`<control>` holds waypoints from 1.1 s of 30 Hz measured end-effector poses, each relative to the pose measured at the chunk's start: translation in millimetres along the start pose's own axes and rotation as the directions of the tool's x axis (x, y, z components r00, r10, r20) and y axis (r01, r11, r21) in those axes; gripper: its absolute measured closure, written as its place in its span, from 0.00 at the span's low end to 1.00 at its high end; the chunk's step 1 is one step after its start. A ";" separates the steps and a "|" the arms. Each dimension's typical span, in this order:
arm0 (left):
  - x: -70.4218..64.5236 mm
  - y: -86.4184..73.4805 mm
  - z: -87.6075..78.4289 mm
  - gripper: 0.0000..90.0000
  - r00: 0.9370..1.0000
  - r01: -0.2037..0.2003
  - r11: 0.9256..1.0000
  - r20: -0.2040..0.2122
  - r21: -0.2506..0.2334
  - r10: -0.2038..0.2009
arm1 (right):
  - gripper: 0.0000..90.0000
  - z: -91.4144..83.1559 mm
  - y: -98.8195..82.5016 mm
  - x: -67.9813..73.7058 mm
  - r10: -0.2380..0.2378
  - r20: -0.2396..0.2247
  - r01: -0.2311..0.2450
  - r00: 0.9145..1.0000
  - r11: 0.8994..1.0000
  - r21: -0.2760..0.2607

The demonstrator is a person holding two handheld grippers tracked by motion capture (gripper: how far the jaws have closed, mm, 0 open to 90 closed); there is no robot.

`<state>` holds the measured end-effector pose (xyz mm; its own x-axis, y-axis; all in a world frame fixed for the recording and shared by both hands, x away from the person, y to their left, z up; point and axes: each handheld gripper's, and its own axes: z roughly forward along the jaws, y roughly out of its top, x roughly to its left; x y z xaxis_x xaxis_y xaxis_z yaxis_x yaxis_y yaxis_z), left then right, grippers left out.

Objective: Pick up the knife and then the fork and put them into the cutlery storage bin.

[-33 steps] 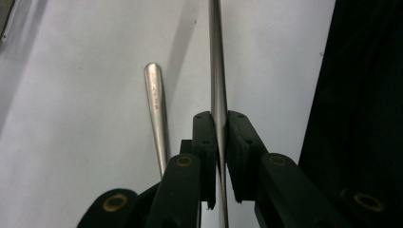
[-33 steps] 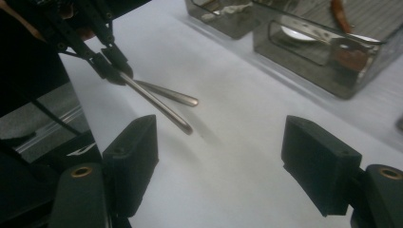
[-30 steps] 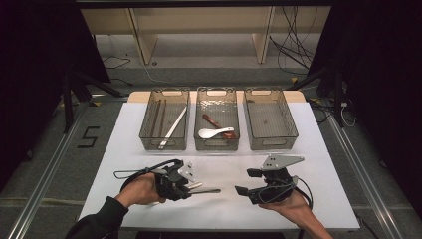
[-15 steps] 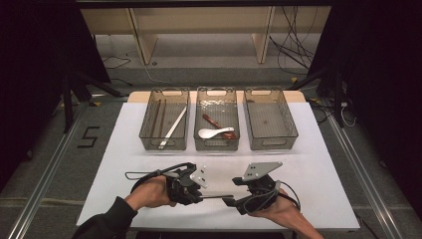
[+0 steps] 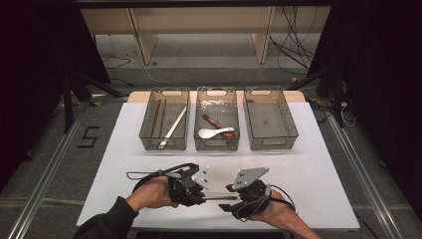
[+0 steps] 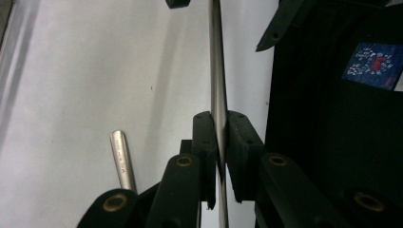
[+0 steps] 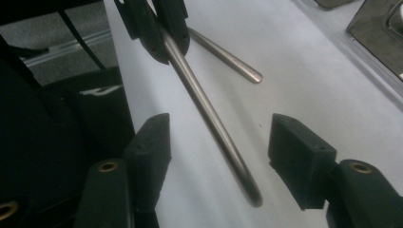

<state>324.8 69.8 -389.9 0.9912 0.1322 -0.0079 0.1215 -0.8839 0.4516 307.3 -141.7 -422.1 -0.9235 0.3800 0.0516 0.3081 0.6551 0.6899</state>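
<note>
High view: the left gripper [image 5: 199, 186] and the right gripper [image 5: 234, 196] are held close together at the lower centre of the frame, above the white tabletop [image 5: 323, 189]. A metal chopstick [image 5: 219, 198] is spanned between them.

In the left gripper view, the left gripper [image 6: 219, 137] is seen with its jaws clamped on the metal chopstick [image 6: 216, 61], which runs up the frame to its top edge. A second metal chopstick [image 6: 122, 159] is seen lying on the tabletop at the lower left.

In the right gripper view, the free end of the held chopstick [image 7: 214, 128] lies between the jaws of the right gripper [image 7: 223, 156]. These jaws have just been closing but stand apart, with no contact on the chopstick. The second chopstick [image 7: 228, 59] lies at the upper centre.

Three clear bins [image 5: 271, 142] stand in a row at the middle of the high view.
</note>
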 end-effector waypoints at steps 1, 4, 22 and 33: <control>-0.5 0.6 0.0 0.91 1.000 0.001 1.000 0.002 -0.002 -0.001 | 0.50 0.8 0.0 0.4 -0.009 0.002 0.009 1.000 1.000 0.004; -1.9 2.3 0.9 0.91 1.000 -0.004 1.000 0.005 -0.001 0.004 | 0.56 3.4 -0.1 1.0 -0.051 -0.003 0.051 0.999 0.998 0.022; -4.7 2.3 7.8 0.90 0.995 -0.067 0.997 0.077 0.040 0.064 | 0.94 18.0 -1.3 16.6 -0.290 -0.088 0.297 0.953 0.951 0.081; 0.6 2.3 -9.6 0.50 0.999 0.030 0.999 0.012 -0.031 -0.030 | 0.94 14.4 -2.2 11.1 -0.246 -0.058 0.251 0.967 0.962 0.111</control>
<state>325.2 72.1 -380.2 0.9877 0.1527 -0.0323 0.1494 -0.8652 0.4786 299.6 -129.5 -433.5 -0.9826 0.1685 -0.0782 0.0893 0.7977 0.5964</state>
